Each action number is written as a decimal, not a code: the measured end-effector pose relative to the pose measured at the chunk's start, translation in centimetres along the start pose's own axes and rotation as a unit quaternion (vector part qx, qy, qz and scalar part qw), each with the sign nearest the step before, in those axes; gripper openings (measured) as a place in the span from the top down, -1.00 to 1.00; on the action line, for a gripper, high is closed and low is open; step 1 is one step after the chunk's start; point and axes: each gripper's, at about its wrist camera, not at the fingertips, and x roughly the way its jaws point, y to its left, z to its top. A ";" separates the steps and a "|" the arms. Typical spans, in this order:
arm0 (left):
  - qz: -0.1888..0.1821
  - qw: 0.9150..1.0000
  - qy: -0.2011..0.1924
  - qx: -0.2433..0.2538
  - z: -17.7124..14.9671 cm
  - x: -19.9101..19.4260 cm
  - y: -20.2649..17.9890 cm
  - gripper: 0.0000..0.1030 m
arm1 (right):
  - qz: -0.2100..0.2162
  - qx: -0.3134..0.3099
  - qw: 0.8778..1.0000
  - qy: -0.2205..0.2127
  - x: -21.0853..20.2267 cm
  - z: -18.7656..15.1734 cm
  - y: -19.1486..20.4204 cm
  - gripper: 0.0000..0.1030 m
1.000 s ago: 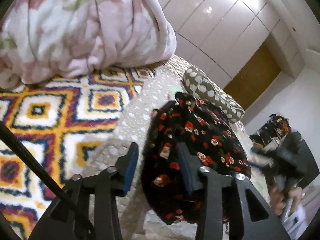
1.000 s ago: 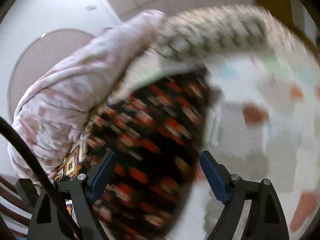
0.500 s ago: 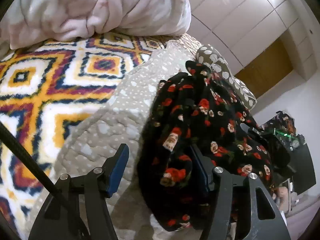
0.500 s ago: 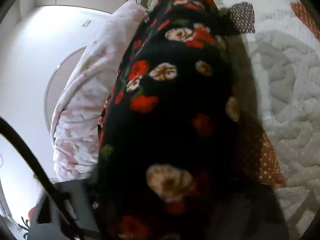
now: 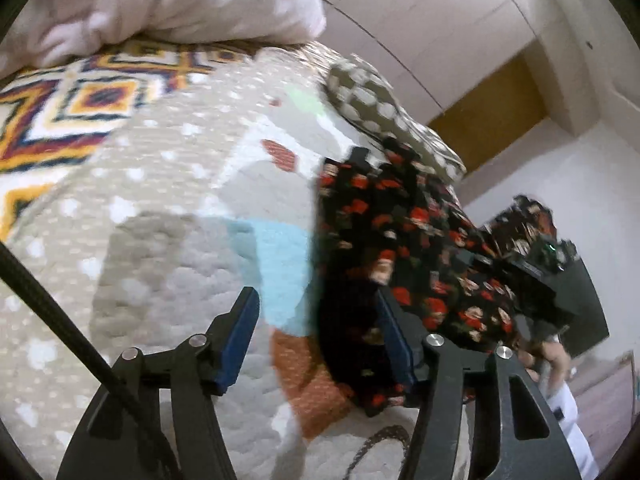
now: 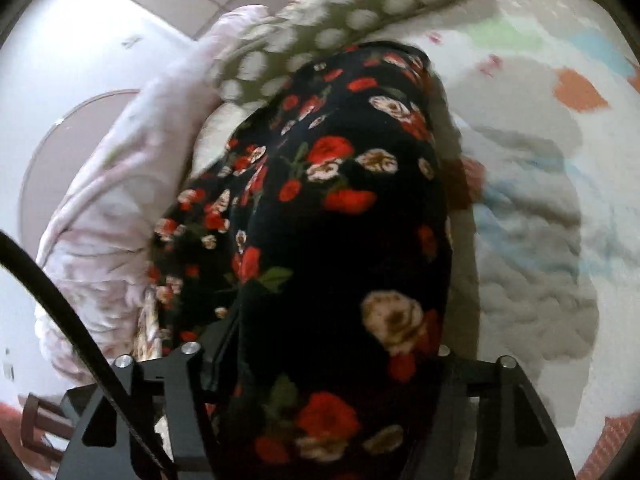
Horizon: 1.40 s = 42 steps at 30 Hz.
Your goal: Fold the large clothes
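Note:
A black garment with red and cream flowers (image 5: 404, 240) lies on the quilted bedspread (image 5: 172, 264). My left gripper (image 5: 320, 340) is open; the garment's near edge lies between its blue pads, against the right pad (image 5: 394, 344). In the right wrist view the same garment (image 6: 320, 220) drapes over my right gripper (image 6: 320, 364) and hides its fingertips, so I cannot see how the jaws stand. The right gripper also shows far right in the left wrist view (image 5: 532, 276), with cloth hanging at it.
A pink flowered duvet (image 5: 160, 0) is piled at the head of the bed on a rug-patterned blanket (image 5: 60, 112). A green polka-dot pillow (image 5: 372, 104) lies behind the garment. White wardrobe doors (image 5: 420, 32) stand beyond the bed.
My left gripper has shifted left over the bedspread, so the garment now sits at its right pad. The right gripper moved under the garment, which now covers its fingers.

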 end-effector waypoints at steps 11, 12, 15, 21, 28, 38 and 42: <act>0.044 0.999 -0.021 -0.001 1.1 -2.1 1.7 -0.13 | -0.129 -0.153 0.975 -0.095 -11.1 -4.0 7.8 -0.01; 0.049 0.999 -0.019 0.003 1.0 -1.9 1.6 -0.13 | -0.121 -0.149 0.978 -0.084 -10.8 -4.4 8.1 0.28; 0.067 0.997 -0.020 0.016 0.5 -2.0 1.5 -0.13 | -0.127 -0.123 0.983 -0.044 -8.6 -6.2 6.4 0.41; 0.087 0.996 -0.029 0.020 0.5 -2.4 1.8 -0.13 | -0.164 -0.159 0.973 0.017 -4.8 -11.8 5.2 0.39; 0.093 0.995 -0.033 0.027 0.4 -2.4 1.5 -0.16 | -0.136 -0.178 0.973 -0.044 -8.7 -9.2 10.1 0.40; 0.144 0.987 -0.071 0.024 1.4 -4.0 2.6 -0.20 | -0.103 -0.190 0.976 -0.022 2.6 -6.1 16.7 0.40; 0.157 0.984 -0.080 0.011 2.2 -4.6 3.7 -0.20 | -0.113 -0.265 0.955 0.070 8.5 -9.8 18.7 0.26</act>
